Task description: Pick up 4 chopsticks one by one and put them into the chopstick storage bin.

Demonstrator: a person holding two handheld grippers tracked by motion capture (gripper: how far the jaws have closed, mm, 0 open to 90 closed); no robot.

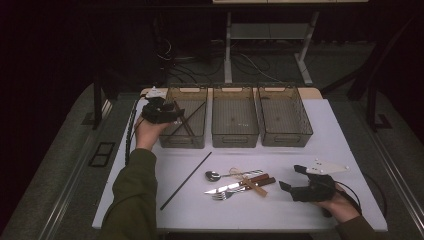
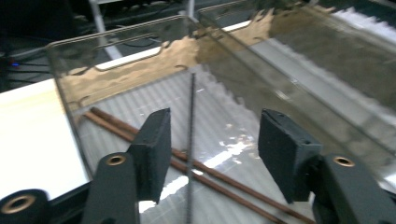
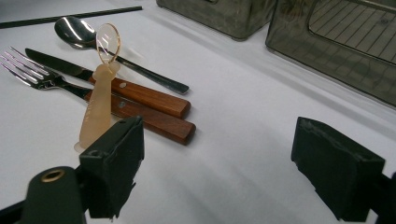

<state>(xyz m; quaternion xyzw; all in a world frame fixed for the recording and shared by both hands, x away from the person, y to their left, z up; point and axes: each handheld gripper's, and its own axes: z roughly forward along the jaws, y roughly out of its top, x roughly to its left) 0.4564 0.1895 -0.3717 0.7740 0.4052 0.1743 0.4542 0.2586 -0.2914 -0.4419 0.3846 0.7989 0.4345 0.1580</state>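
Note:
My left gripper point(image 1: 176, 113) hangs over the left clear bin point(image 1: 182, 141) at the back of the table. In the left gripper view its jaws point(image 2: 215, 135) stand open, and a thin black chopstick point(image 2: 191, 116) runs between them without touching either pad. Two brown chopsticks point(image 2: 210, 173) lie on the bin floor below. My right gripper point(image 1: 290, 176) rests low at the front right, jaws wide open point(image 3: 217, 154) with nothing between them. Just left of it lie a fork point(image 3: 28, 70), a wooden-handled knife point(image 3: 140, 95), a metal spoon point(image 3: 74, 32) and a translucent plastic spoon point(image 3: 100, 107).
A second black chopstick point(image 1: 186, 181) lies slanted on the white table point(image 1: 310, 150), left of the cutlery. The middle bin point(image 1: 235, 139) and right bin point(image 1: 287, 139) stand beside the left one. Beyond the table are desk legs and cables on the floor.

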